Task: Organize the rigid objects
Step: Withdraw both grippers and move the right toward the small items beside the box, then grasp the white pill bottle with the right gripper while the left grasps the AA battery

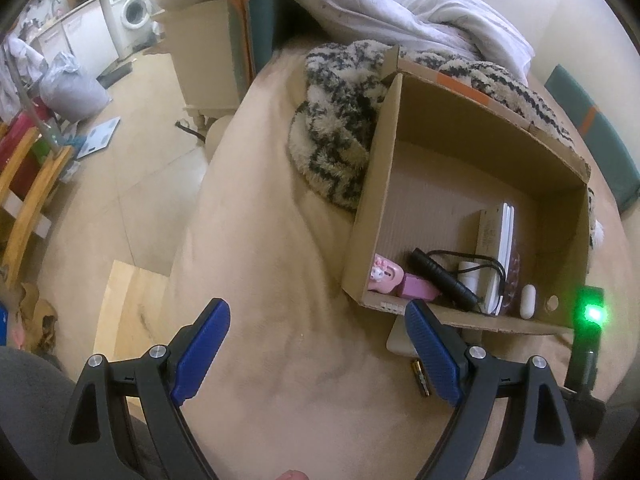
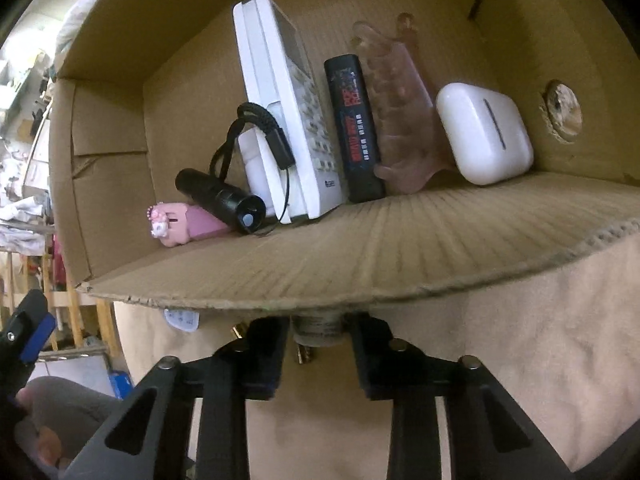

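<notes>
Right tool (image 2: pixel 318 334) clamping small grey object (image 2: pixel 318 330) — perhaps cylindrical, below cardboard box (image 2: pixel 360 264)

Black left gripper (image 1: pixel 316 344), blue-padded jaws

A washing machine (image 1: pixel 135 10) stands by white cupboards (image 1: pixel 84 38) far off. The floor (image 1: pixel 132 184) is pale. A wooden rack (image 1: pixel 30 196) stands at the left. Soft light everywhere.

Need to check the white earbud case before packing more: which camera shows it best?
The right wrist view: the white earbud case sits close and unobstructed in the cardboard box. The left wrist view shows only its narrow end.
</notes>
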A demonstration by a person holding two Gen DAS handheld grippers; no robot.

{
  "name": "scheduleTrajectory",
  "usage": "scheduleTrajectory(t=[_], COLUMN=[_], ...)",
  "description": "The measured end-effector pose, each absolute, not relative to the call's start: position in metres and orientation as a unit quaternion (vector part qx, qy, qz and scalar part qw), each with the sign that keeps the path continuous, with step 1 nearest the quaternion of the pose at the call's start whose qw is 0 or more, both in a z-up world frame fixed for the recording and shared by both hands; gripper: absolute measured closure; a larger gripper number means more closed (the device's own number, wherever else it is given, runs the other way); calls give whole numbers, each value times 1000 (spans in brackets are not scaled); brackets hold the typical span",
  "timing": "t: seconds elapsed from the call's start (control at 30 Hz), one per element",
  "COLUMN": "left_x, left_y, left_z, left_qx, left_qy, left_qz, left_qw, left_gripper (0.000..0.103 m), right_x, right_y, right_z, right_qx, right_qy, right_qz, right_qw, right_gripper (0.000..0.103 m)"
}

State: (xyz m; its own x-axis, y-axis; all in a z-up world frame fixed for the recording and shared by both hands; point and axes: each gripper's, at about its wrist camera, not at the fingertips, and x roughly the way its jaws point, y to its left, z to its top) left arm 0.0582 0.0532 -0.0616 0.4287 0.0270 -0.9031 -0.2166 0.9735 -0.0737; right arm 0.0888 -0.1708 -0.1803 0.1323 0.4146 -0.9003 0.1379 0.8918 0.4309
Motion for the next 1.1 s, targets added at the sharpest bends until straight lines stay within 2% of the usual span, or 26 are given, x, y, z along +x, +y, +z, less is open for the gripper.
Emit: scheduleTrajectory(t=[0.27,0.6,0.97,1.1], left_x=[58,60,47,43], left_y=[45,46,6,-24], left_z=[-70,-85,-113,-145], left_qx=[-81,-68,-62,-80], left_qy=[541,548,585,624], left_qz=[69,86,73,69], left_qw=[834,829,805,774], left_gripper=[15,15,16,22], right_x=[64,54,51,53], right_y=[-184,-207,-230,-233], right_z=[-135,-58,-38,-33], right_qx=[195,129,159,175], right_qy=[623,527,461,445], right_qz=[140,188,193,190], right_qw=[745,818,852,857], right_gripper=[75,75,75,75])
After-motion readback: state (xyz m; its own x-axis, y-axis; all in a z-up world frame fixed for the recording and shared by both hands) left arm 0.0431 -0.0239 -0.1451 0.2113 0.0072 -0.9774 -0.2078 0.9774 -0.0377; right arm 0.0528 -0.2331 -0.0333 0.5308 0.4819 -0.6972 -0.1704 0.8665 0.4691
